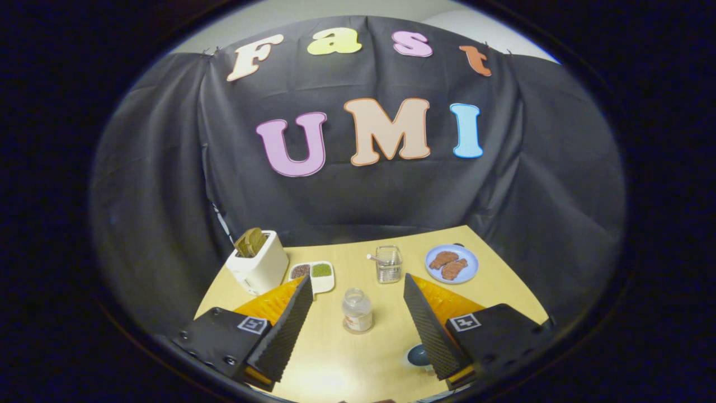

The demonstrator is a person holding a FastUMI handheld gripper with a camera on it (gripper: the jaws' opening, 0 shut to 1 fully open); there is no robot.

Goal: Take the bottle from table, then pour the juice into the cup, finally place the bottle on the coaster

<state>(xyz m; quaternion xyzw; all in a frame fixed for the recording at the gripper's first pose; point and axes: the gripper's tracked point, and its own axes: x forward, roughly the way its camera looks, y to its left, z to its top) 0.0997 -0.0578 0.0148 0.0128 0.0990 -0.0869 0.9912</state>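
Bottle stands upright on the tabletop, long axis vertical, mouth up, between the spread fingers of the claw, touching neither. Claw wide open, holding nothing. Cup stands beyond the bottle; coaster lies beside one finger.

The handheld two-finger gripper shows two long wedge-shaped fingers faced with ribbed, corrugated foam pads, spread wide with nothing pressed between them. Each finger is carried on a flat matte black block bearing a small square white-and-black marker tag, with round screw heads along the left block's lower edge. Glossy orange plastic housing shows behind each finger.
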